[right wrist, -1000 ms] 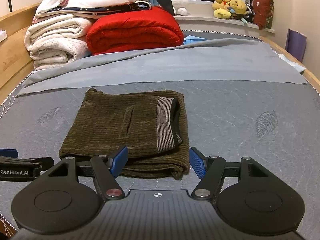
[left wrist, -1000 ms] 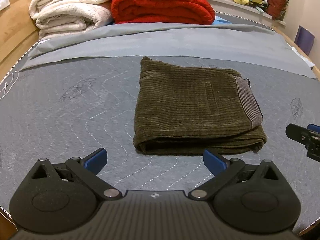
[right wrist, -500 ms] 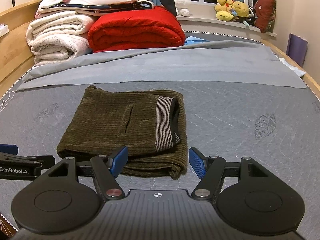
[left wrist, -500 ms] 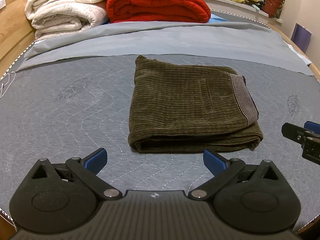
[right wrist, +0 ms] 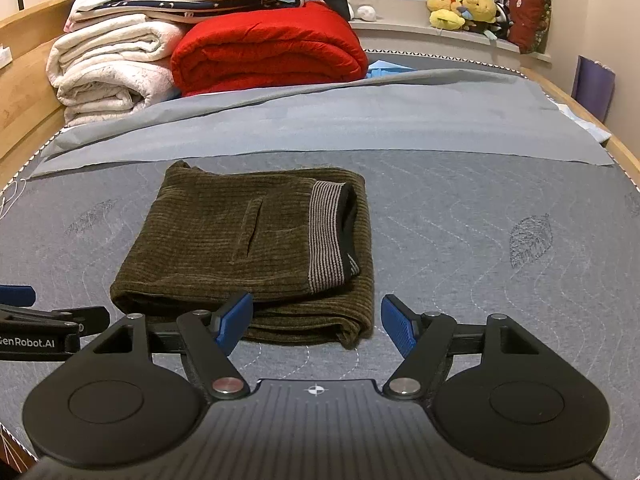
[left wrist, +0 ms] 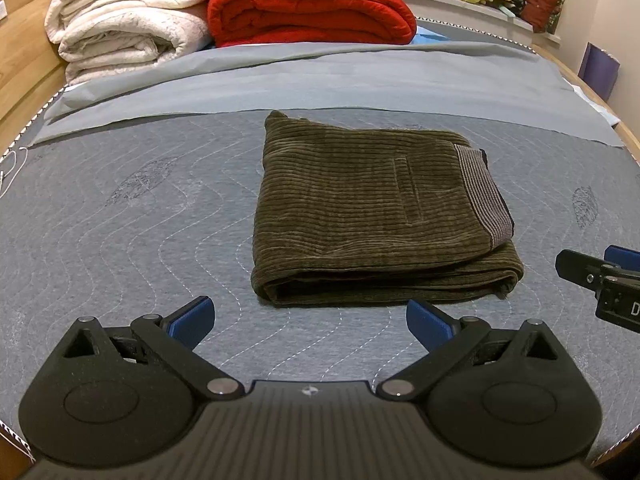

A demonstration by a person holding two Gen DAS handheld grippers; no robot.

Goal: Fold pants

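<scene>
Your left gripper (left wrist: 308,320) hangs with its jaws spread and empty, short of the near edge of the pants (left wrist: 372,216). They lie folded into a compact block on the grey mattress (left wrist: 120,208), striped waistband on top at the right. Your right gripper (right wrist: 316,320), jaws just widened, holds nothing; the fold looks finished, so both stand clear.

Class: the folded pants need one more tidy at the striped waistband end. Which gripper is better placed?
Right. The right gripper sits open just before the pants' waistband corner; the left gripper faces the plain end.
</scene>
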